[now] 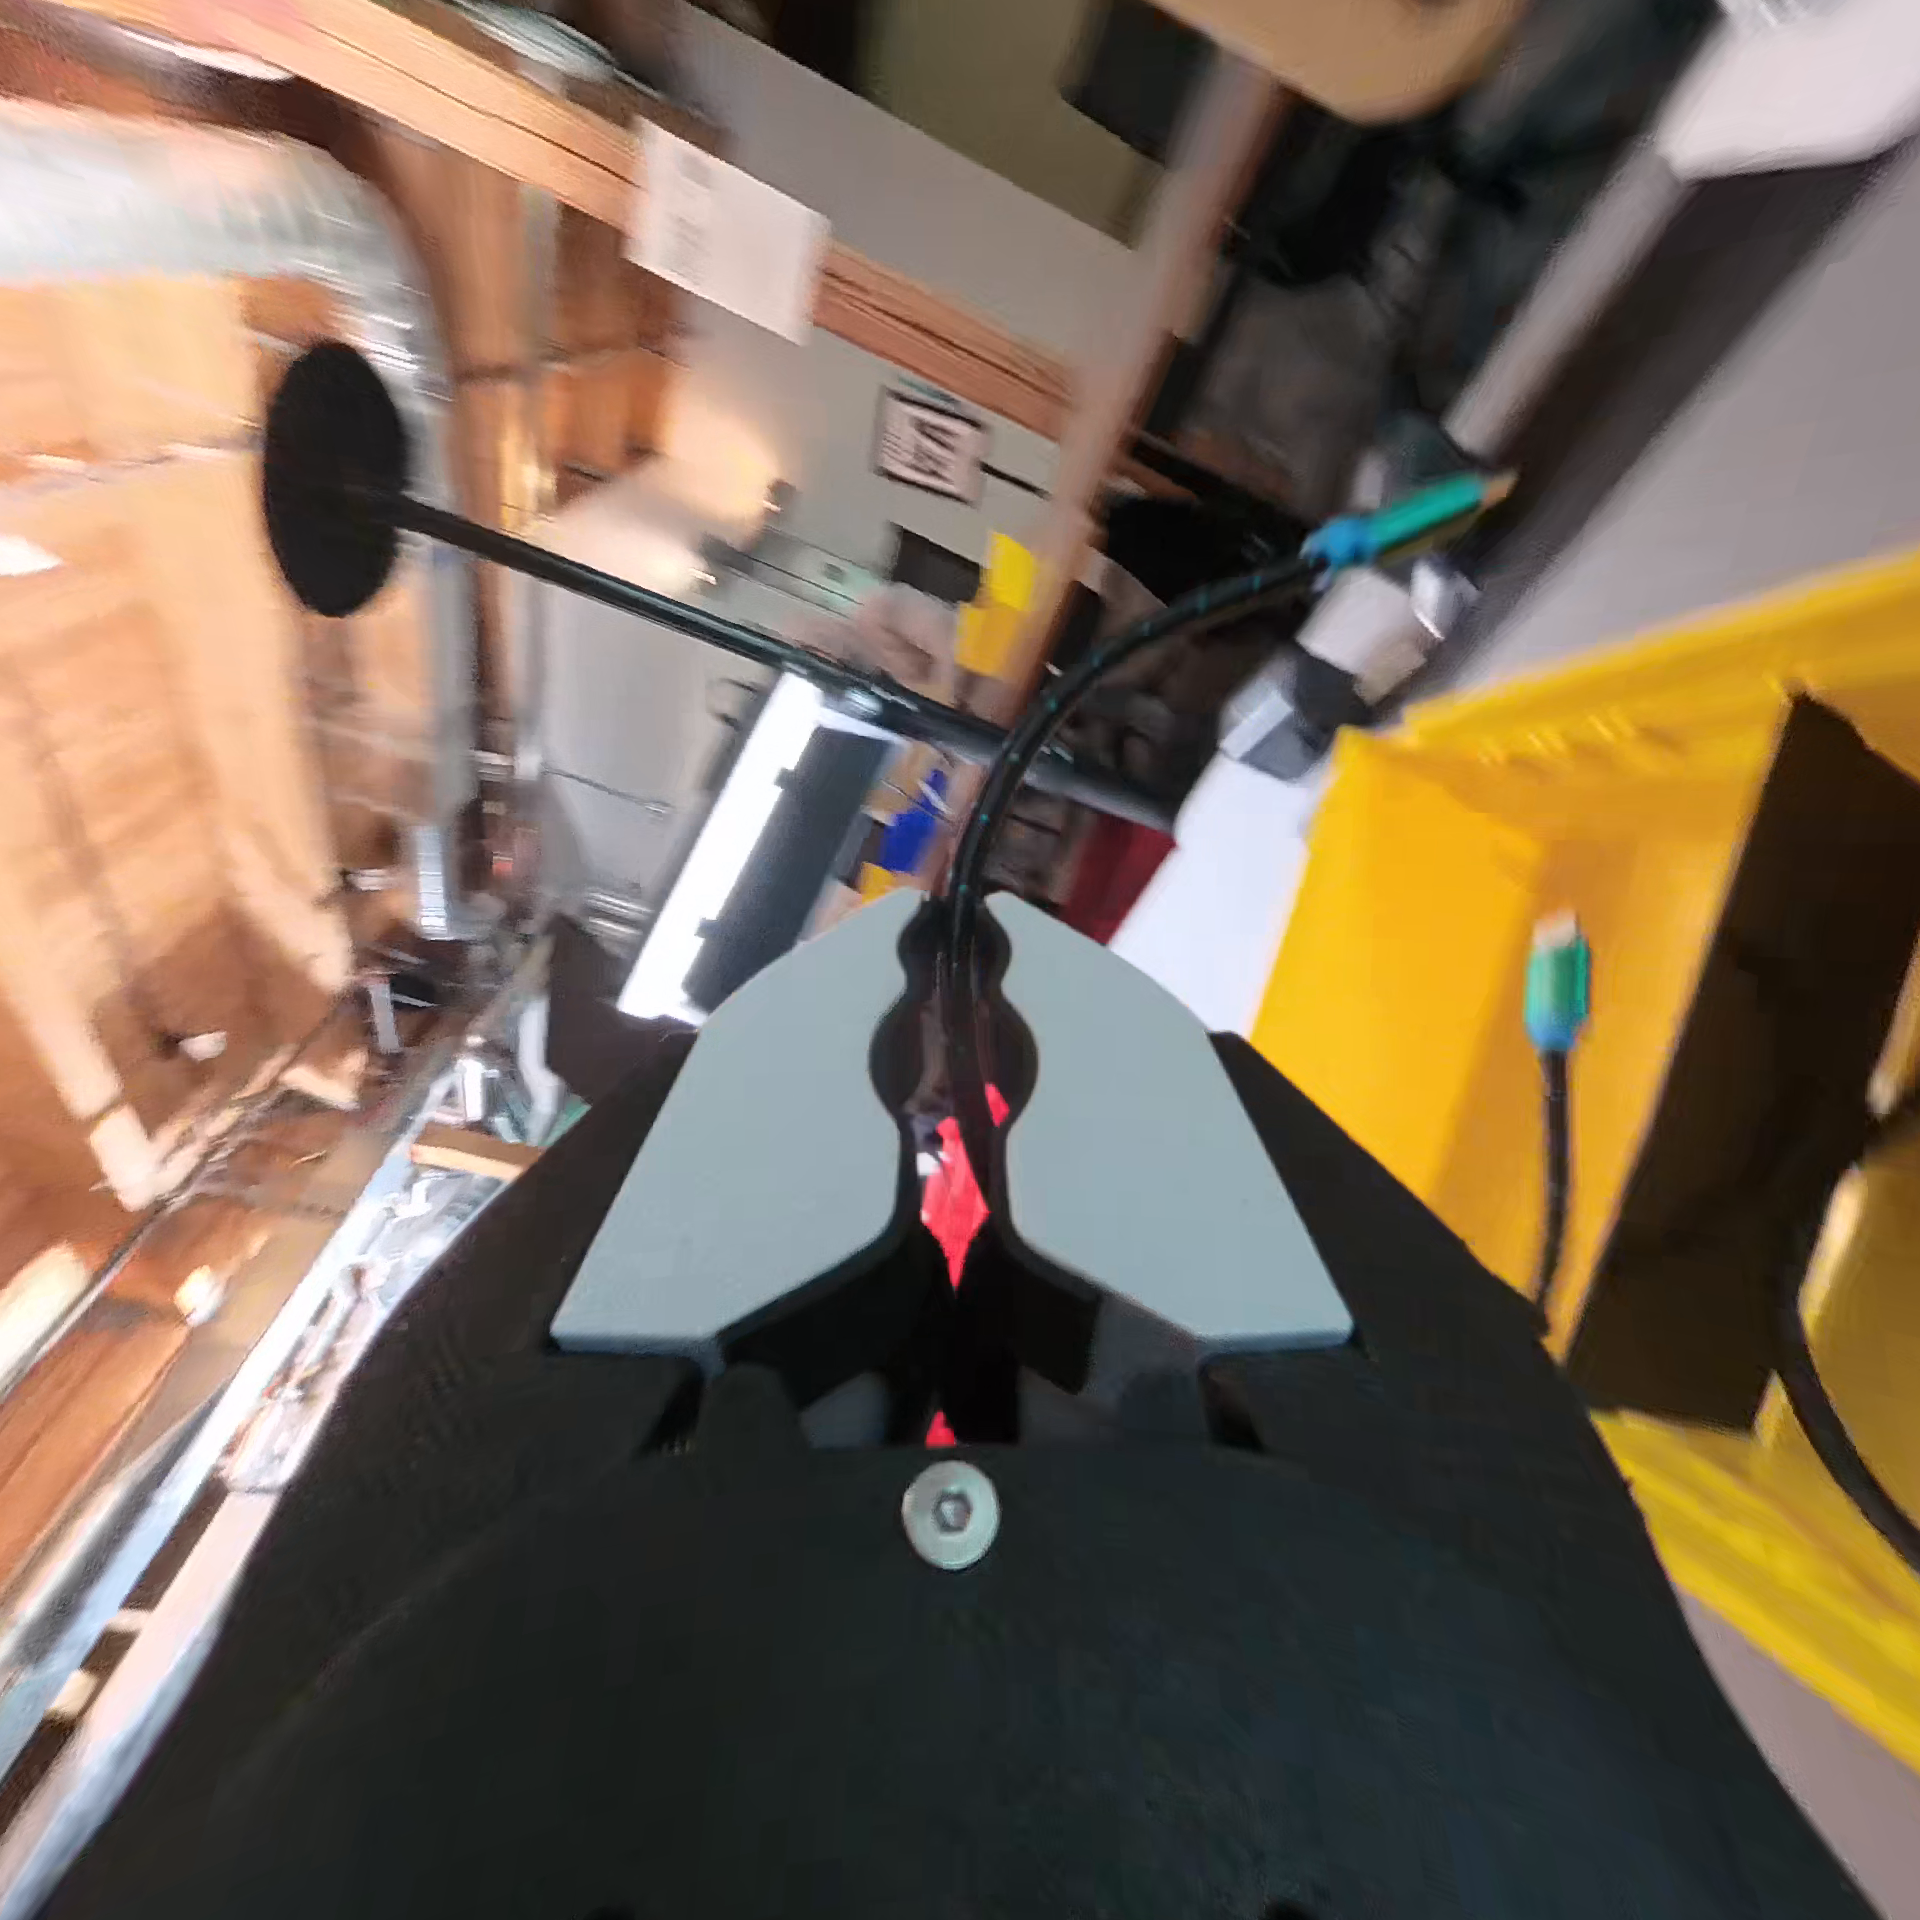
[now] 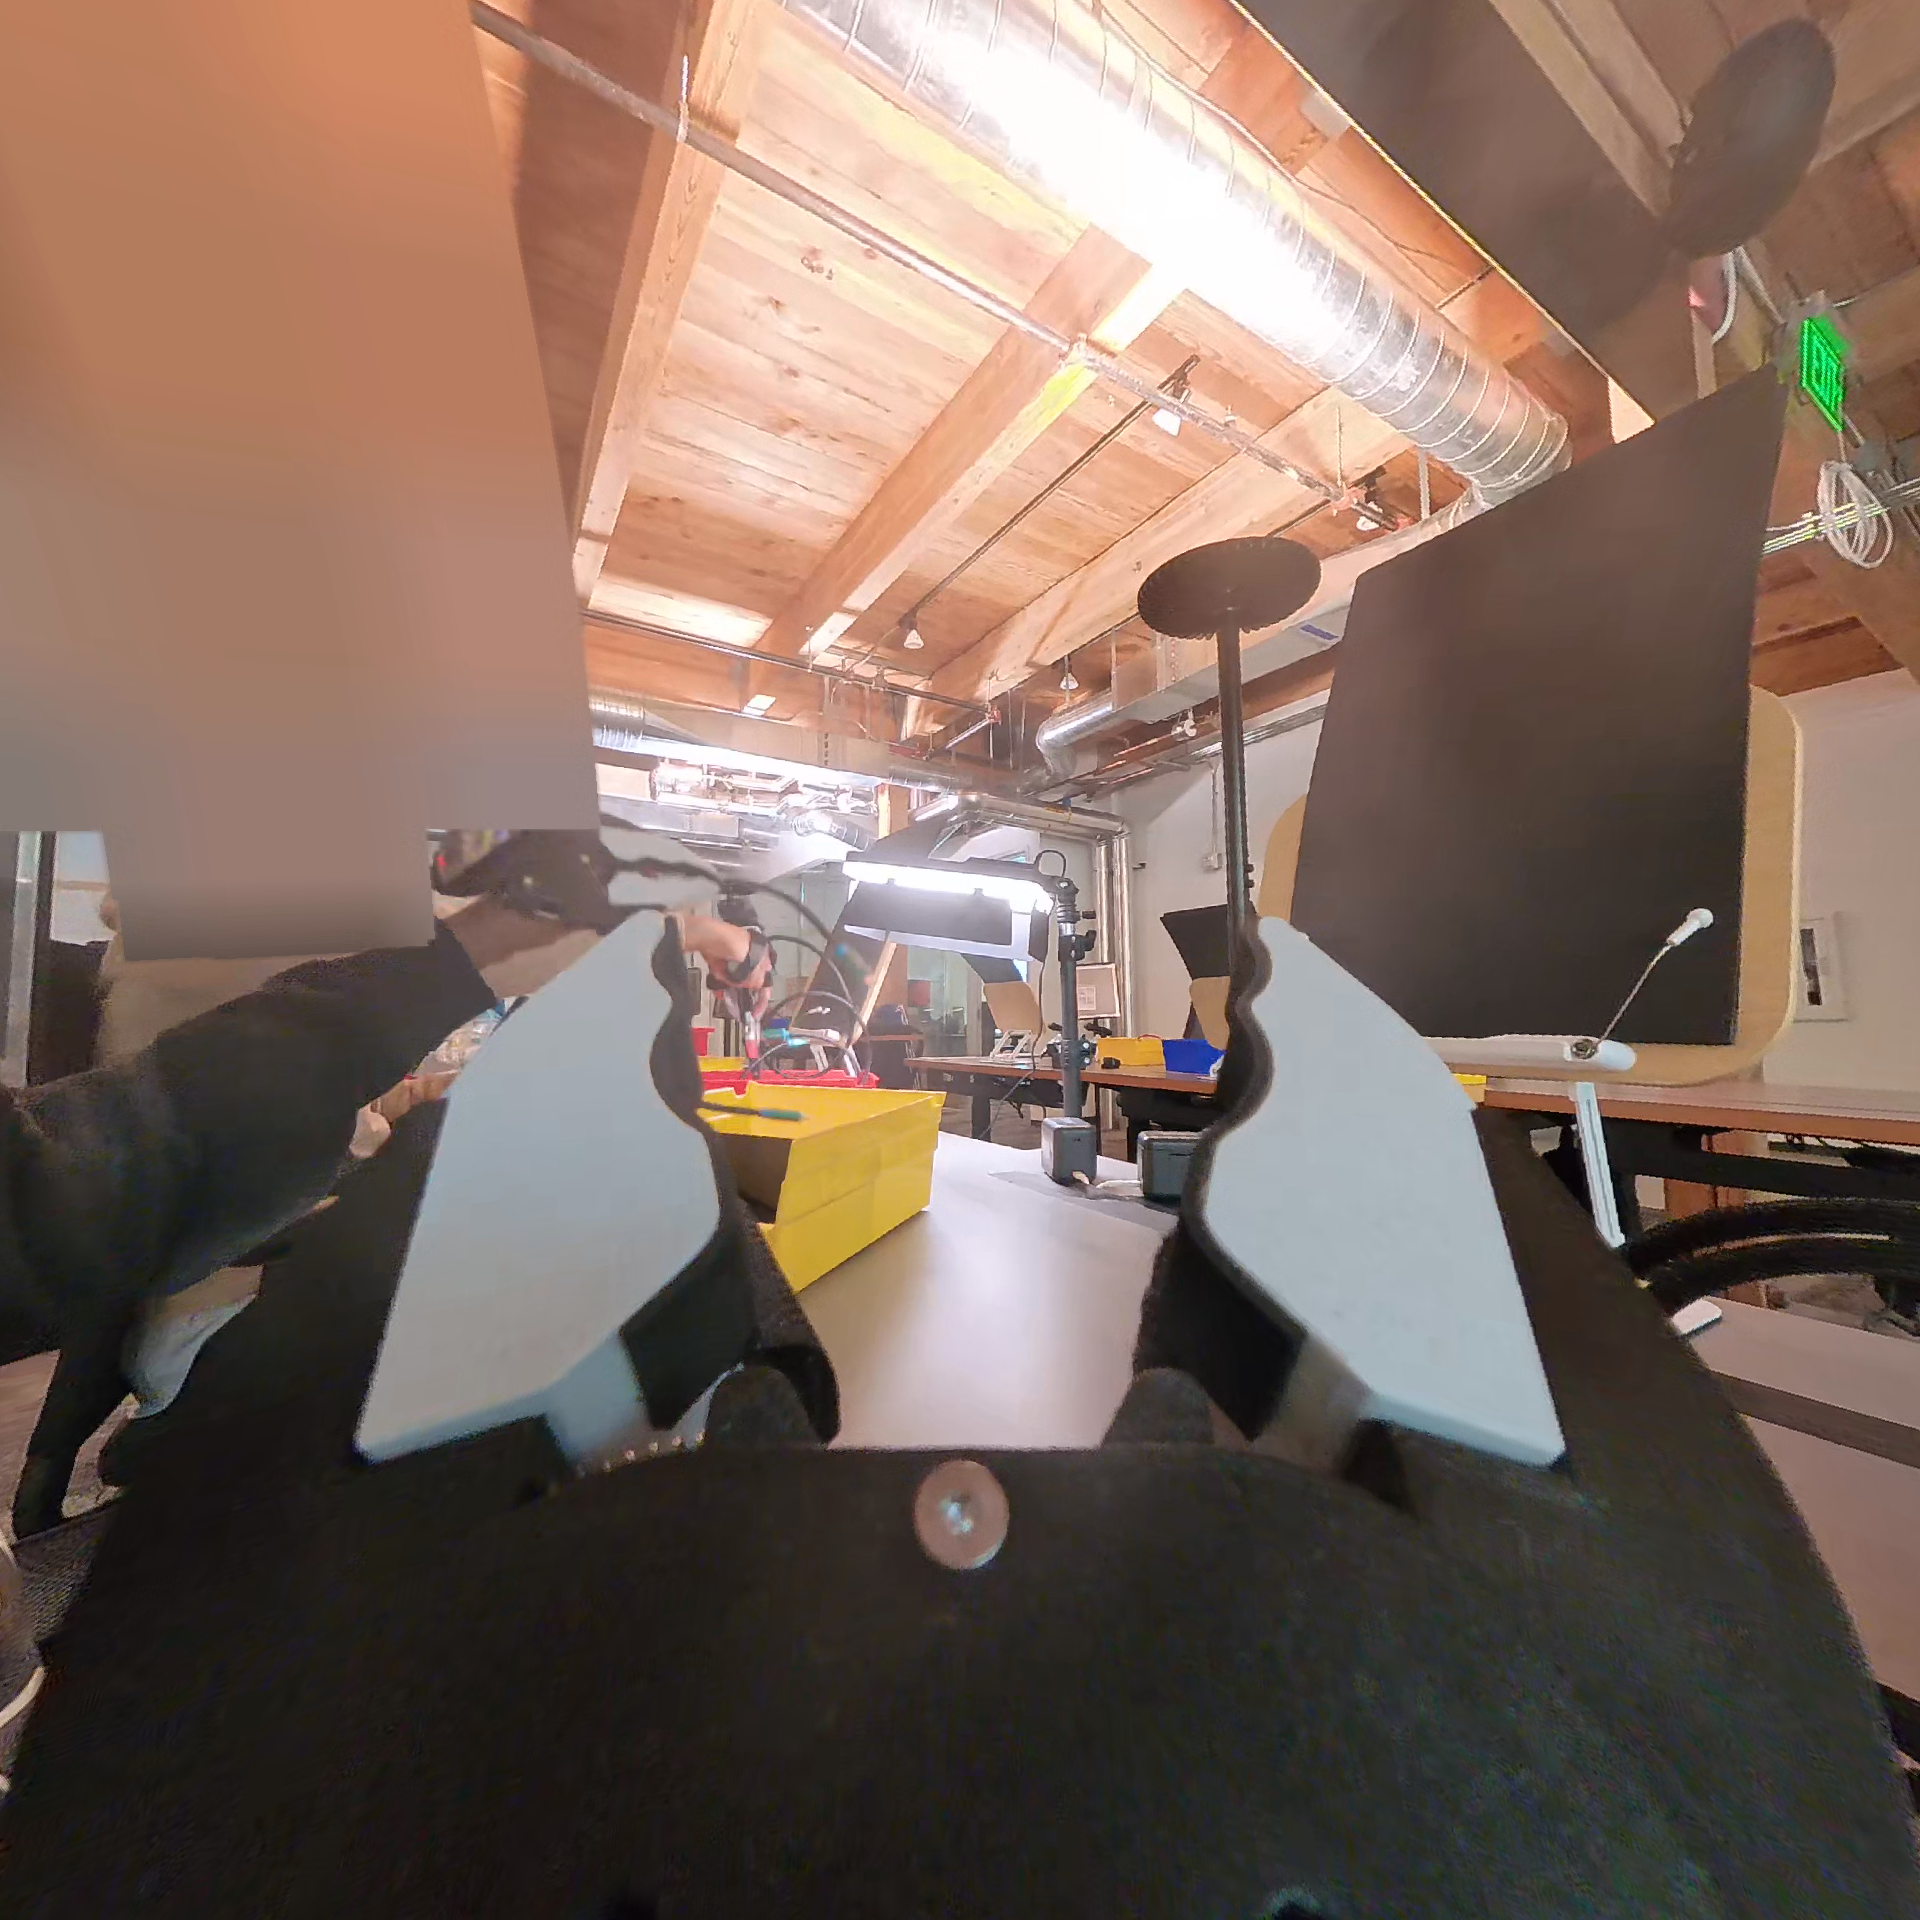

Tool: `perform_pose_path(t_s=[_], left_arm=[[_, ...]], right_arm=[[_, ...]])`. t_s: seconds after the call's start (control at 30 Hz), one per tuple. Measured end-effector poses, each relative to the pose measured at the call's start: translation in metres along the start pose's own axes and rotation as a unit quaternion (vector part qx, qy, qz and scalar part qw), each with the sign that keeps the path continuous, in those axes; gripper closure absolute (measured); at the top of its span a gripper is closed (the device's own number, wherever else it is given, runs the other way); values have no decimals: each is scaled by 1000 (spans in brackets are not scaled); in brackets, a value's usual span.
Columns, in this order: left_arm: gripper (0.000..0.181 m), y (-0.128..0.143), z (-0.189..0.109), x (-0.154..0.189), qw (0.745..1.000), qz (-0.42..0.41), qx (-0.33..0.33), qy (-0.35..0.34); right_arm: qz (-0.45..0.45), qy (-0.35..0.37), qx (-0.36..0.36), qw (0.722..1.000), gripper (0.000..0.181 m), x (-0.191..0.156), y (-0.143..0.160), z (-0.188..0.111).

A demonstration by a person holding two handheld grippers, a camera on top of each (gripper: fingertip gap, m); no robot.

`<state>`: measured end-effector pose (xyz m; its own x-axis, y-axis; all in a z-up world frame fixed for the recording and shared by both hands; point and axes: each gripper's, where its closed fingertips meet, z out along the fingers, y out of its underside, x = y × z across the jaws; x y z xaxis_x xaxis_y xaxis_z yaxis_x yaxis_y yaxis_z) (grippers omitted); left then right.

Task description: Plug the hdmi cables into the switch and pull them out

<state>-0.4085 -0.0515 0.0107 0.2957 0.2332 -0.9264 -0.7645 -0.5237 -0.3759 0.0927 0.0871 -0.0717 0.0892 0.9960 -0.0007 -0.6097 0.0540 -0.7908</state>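
Note:
My left gripper is shut on a black braided HDMI cable. The cable curves up and right from the fingertips to its green and blue plug, which hangs free in the air. The left wrist view is tilted and blurred. A second HDMI cable with a green and blue plug lies in the yellow bin at the right. My right gripper is open and empty, low over the grey table. The yellow bin stands ahead of it, with a green-tipped plug on its rim. I see no switch.
A black board leans in the yellow bin. Small grey boxes and a light stand stand on the table behind the bin. A large black panel rises at the right. A person's dark sleeve is at the left.

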Motion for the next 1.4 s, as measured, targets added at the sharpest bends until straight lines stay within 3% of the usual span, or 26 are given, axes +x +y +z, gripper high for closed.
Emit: perform_pose_path(t_s=[0.1, 0.27, 0.43, 0.53, 0.63, 0.73, 0.83, 0.97, 1.1, 1.17, 1.4], left_arm=[[176, -42, -32, -15, 995, 3, 53, -84], [176, -126, -98, -2, 966, -15, 190, -175], [176, -196, -139, 69, 937, -121, 316, -86], [176, -222, -149, 124, 918, -169, 359, -6], [176, -236, -158, 155, 891, -217, 395, 61], [175, -239, -167, 174, 857, -270, 424, 115], [175, -231, -166, 188, 845, -297, 418, 153], [175, -234, -177, 198, 809, -316, 454, 198], [176, -236, -179, 205, 800, -315, 463, 215], [175, -236, -180, 208, 797, -313, 464, 226], [175, -236, -183, 212, 793, -304, 469, 242]], right_arm=[[-10, 0, -7, 1000, 82, -1, 2, 0], [-56, -9, -32, 998, 87, -9, 11, 2], [-166, -27, -65, 984, 91, -25, 23, 4], [-279, -19, -68, 958, 94, -33, 26, 3], [-383, -19, -46, 922, 105, -45, 21, 1], [-425, -25, -36, 904, 113, -54, 21, 1], [-458, -58, -51, 886, 116, -65, 33, 2], [-539, -91, -80, 834, 126, -80, 55, 4], [-590, -103, -99, 795, 144, -85, 69, 6], [-600, -100, -93, 788, 157, -85, 67, 5], [-593, -96, -91, 794, 168, -85, 63, 3]])
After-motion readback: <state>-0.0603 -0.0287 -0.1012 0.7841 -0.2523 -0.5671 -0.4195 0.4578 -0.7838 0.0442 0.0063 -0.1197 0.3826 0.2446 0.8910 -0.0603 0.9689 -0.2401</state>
